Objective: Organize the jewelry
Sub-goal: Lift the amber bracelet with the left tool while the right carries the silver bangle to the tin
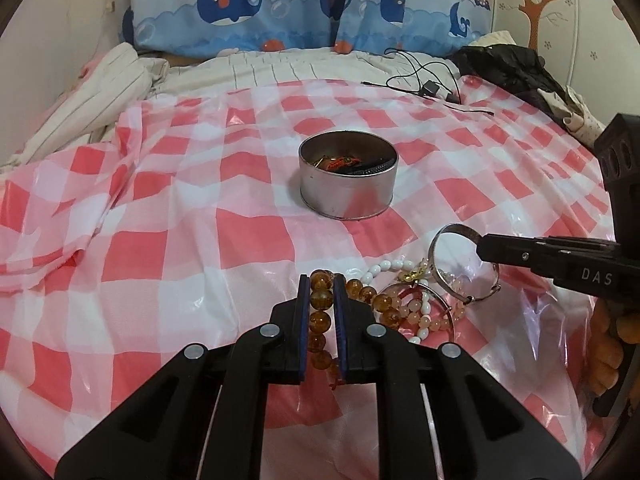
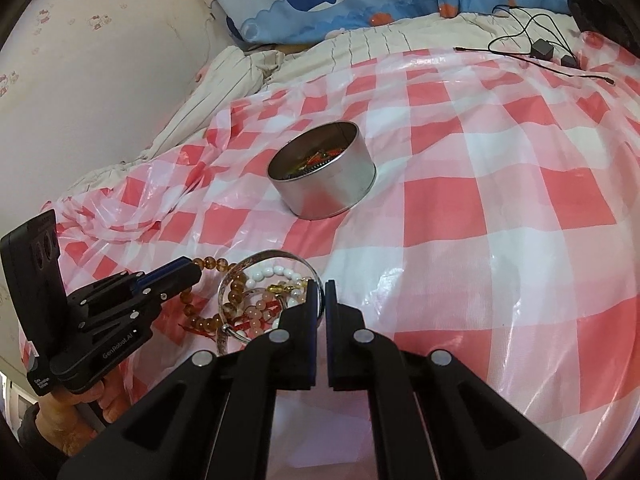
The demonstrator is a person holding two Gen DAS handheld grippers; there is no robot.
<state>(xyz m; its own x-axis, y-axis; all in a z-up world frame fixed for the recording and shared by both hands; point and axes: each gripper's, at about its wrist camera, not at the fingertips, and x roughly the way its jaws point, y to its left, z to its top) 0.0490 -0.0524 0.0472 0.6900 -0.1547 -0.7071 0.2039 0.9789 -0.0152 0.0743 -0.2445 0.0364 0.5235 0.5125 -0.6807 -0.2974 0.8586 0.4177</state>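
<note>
Two grippers low over checked plastic sheet [image 1: 248, 240], angled toward each other. Left gripper [image 1: 322, 280] clamped on amber bead bracelet [image 1: 320, 300], glossy round beads between blue pads. Right gripper [image 2: 320, 286] pinching thin silver bangle [image 2: 256, 260], rim tilted up off heap of white and pink bead bracelets [image 1: 416, 312]. Round metal tin [image 1: 348, 176] beyond, upright, lidless, holding red and dark pieces

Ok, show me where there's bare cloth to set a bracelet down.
Bare cloth lies left of the tin, and more to its right, up to the cables. The strip between tin and pile is narrow. It is crowded at the pile, where both tongs, left and right, are working.
</note>
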